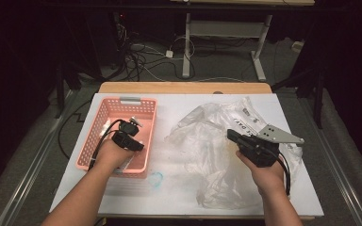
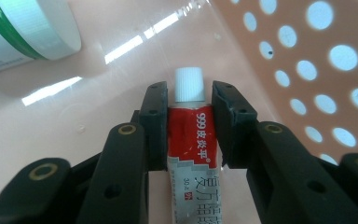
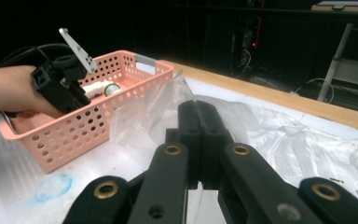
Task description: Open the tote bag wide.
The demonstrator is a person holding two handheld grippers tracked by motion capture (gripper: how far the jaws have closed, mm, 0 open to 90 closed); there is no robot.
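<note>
Fingers (image 2: 154,126) of the left gripper (image 2: 190,123) stand narrow on either side of a small red-and-white ointment tube (image 2: 189,140), the pads flat against its sides just below the ribbed white cap. That tube lies on the floor of the pink basket (image 1: 102,113), cap pointing away from the gripper, with the basket's perforated wall on the right of the left gripper view. A larger white tube with a green band (image 2: 23,32) lies farther off in the same basket, apart from the held one. From above, the left gripper (image 1: 128,136) reaches down into the near half of the basket, which sits on the left part of the white counter (image 1: 179,193).

Over on the right, the right gripper (image 3: 198,140) has its fingers pressed together. A fold of the clear plastic bag (image 1: 207,136) runs in between their tips, so it seems pinched there, though the film is too transparent to be sure. The bag lies crumpled across the middle and right of the counter, just beside the basket. A faint blue ring mark (image 1: 156,179) shows on the counter near the basket's near right corner.
</note>
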